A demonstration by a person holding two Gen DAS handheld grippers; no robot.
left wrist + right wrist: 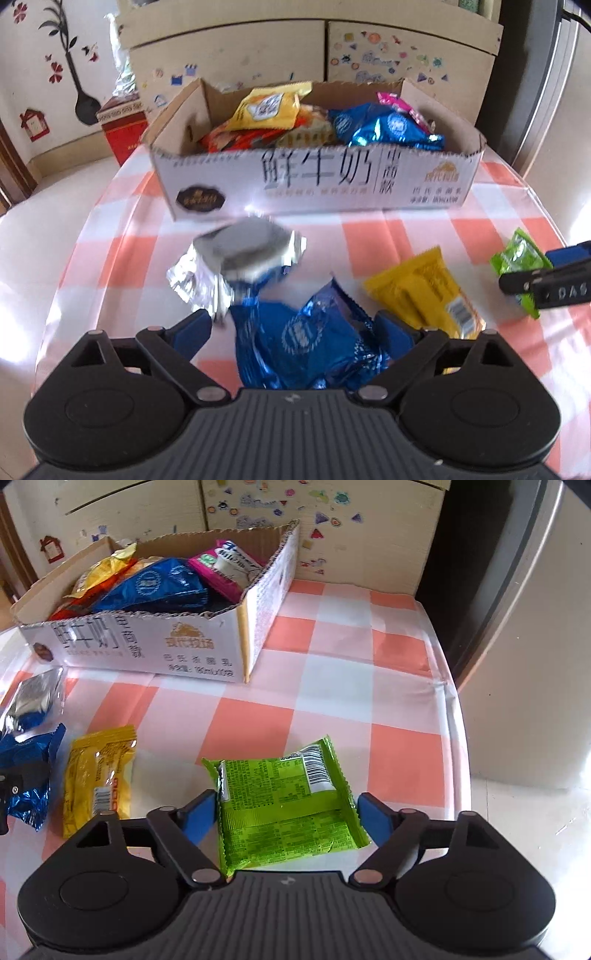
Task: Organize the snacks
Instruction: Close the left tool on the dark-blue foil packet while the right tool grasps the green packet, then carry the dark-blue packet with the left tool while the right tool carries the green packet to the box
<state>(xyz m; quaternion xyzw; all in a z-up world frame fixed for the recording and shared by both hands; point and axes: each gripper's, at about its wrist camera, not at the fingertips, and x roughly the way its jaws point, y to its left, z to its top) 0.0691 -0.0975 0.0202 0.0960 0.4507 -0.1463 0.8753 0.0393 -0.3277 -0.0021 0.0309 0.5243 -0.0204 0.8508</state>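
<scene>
Both grippers are at the pick stage, each straddling a packet lying on the pink-and-white checked tablecloth [332,635].

Left gripper [293,332]: blue fingers spread either side of a crinkled blue foil snack packet [306,343]. Fingertips sit at the packet's edges; can't tell whether they're touching or gripping it yet. Looks open, not pinching.

Right gripper [286,812]: fingers spread around a flat lime-green snack packet, barcode side up [280,801]. Left pad just about at the packet's edge, right pad just beside the crimped seam. Packet looks flat on the cloth, not lifted.

Just beyond the blue packet, a silver foil packet [240,258], blurred, with some blue showing under it. A flat yellow snack packet [98,775] lies between the blue and green ones, untouched.

Farther back: a torn-open white cardboard milk carton box with Chinese print [314,181], already holding yellow, orange, blue and pink packets. Four loose packets left on the table, so I'd judge the task past halfway.

Next move, my read: close both grippers across the packets, lift clear of the cloth, carry forward over the box's near wall, release. Foil is slippery and crushable, so grip mid-body. The green one lies flat, so the fingers need to get low enough to catch its edges.
</scene>
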